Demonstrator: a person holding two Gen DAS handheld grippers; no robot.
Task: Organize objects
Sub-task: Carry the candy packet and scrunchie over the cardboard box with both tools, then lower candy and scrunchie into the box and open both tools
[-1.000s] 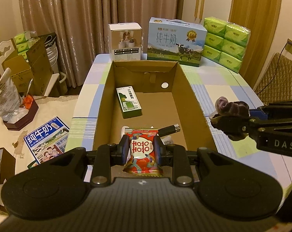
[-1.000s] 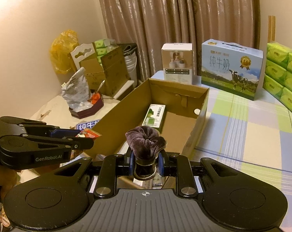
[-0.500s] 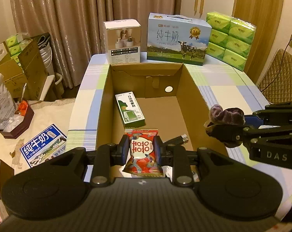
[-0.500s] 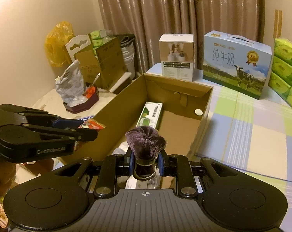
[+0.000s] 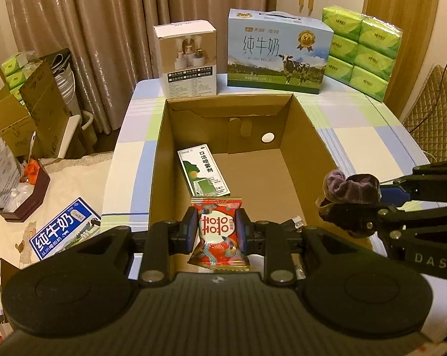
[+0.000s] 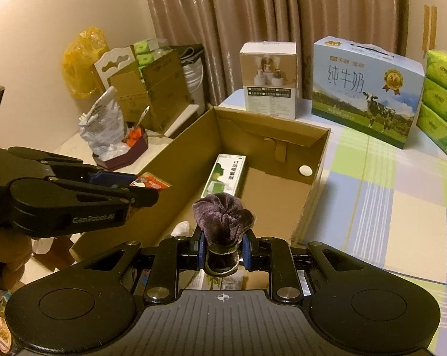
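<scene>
Curtains back a checked surface [image 5: 357, 148] bearing an open box [image 5: 306, 136]. The left tool [image 5: 217, 231] is clenched on a red packet [image 5: 219, 234], the right tool [image 6: 222, 250] on a scrunchie [image 6: 222, 216]; both are poised over the box, likely for dropping in.

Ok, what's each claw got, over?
Left gripper shut on snack packet. Right gripper shut on scrunchie. Both at the box. Nothing in the way.
</scene>
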